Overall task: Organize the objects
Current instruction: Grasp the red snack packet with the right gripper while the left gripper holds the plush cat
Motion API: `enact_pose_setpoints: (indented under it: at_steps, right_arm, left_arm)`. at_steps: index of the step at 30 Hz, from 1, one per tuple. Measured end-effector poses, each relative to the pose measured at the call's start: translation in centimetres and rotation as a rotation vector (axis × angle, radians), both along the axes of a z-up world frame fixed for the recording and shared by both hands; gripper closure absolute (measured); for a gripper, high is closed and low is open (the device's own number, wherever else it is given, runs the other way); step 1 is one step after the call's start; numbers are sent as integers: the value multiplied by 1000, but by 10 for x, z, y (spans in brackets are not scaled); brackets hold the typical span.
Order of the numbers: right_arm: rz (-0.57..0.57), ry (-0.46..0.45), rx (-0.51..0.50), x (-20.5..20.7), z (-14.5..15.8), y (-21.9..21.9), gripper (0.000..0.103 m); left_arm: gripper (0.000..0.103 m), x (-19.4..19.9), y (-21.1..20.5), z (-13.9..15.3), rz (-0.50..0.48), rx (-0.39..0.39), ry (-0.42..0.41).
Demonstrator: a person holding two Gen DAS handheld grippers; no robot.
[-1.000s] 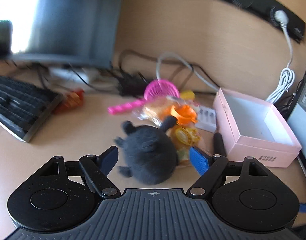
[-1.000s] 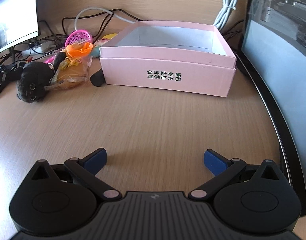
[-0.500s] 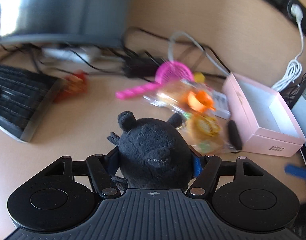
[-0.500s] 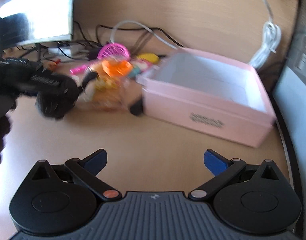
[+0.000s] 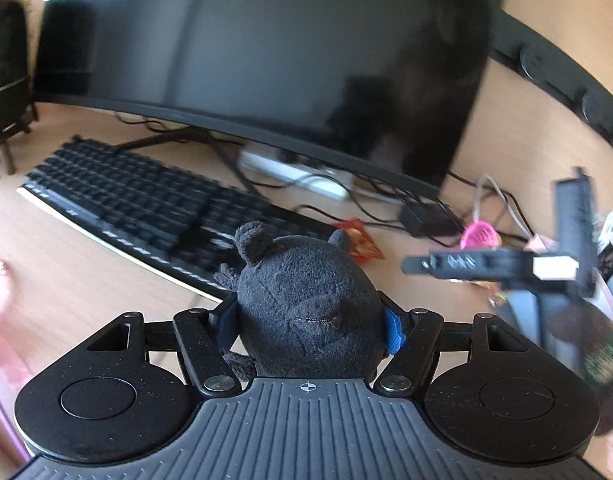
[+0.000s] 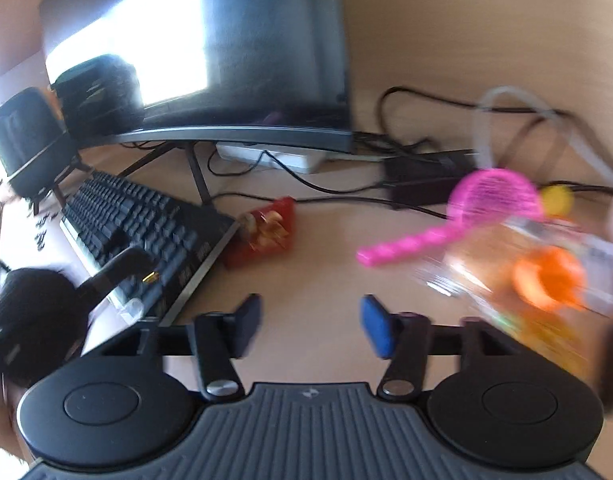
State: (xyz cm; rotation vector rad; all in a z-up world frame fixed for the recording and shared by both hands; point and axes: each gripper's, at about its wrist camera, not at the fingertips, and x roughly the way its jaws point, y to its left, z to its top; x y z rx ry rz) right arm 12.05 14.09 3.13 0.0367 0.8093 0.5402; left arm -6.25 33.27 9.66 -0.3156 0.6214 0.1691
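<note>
Left claw [image 5: 308,326] now gripping black plush [image 5: 306,304] — lifted, right claw [image 6: 311,326] closing, empty

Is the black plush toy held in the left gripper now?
Held: the left gripper pads press both sides of the black plush toy.

- Black keyboard [image 5: 146,208] lying on the wooden desk [image 5: 66,280].
- Dark curved monitor [image 5: 266,60] standing behind it.
- White power strip [image 6: 266,158] beneath, among black cables [image 6: 306,188].
- Black speaker [image 6: 30,140] at far left.

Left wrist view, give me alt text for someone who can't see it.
The left gripper is shut on a black plush toy above a wooden desk, with a black keyboard and dark monitor behind.
</note>
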Motion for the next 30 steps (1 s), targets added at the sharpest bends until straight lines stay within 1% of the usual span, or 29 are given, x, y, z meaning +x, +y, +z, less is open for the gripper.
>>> enact_pose_setpoints:
  at_steps: [2,6,9,11,12,14,15,17,19,22,24,25,26,28,29,30]
  right_arm:
    - [-33,35,32,20,-7,17,56]
    - [-109,55,51,47,-25,37,56]
    - [-146,90,122,60,-35,36,56]
    - [-179,136,183,70,-40,32,56]
    - [-189,150,218,73,-42,30,58]
    - [-180,220,302,81,-46,26,83]
    - [-184,234,320,81,-46,25,85]
    - [-187,236,315,77,-44,21,92]
    - [-189,233,284,71,-40,16,101]
    - [-205,225,233,57,-31,-7,101]
    - [-225,202,172,45,-25,-28,101]
    - [-225,168,120,38,-20,-33,101]
    - [-210,118,55,30,-14,-34,97]
    - [-143,8,-62,17,-2,-25,96]
    - [-77,-65,-144,9,3,-12,88]
    - [-10,-134,-218,2,4,0,82]
  left_arm:
    - [31,-8,15,-1,10,-13,-4]
    - [31,-21,36,-3,22,-3,-26]
    - [31,-25,44,-7,16,24,-27]
    - [31,-26,50,-9,23,22,-16]
    - [31,-27,52,-9,27,22,-15]
    - [31,-26,55,-9,22,24,-13]
    - [31,-25,56,-8,13,24,-14]
    - [31,-18,54,-7,-10,25,-16]
    - [31,-8,48,-6,-38,23,-24]
    - [31,4,36,-5,-85,0,-40]
    - [31,12,27,-7,-114,-14,-41]
    - [31,15,23,-8,-123,-20,-41]
    - [31,17,19,-8,-130,-29,-43]
    - [31,18,16,-8,-139,-42,-47]
    - [31,18,16,-7,-141,-41,-48]
    - [31,17,17,-7,-137,-38,-48]
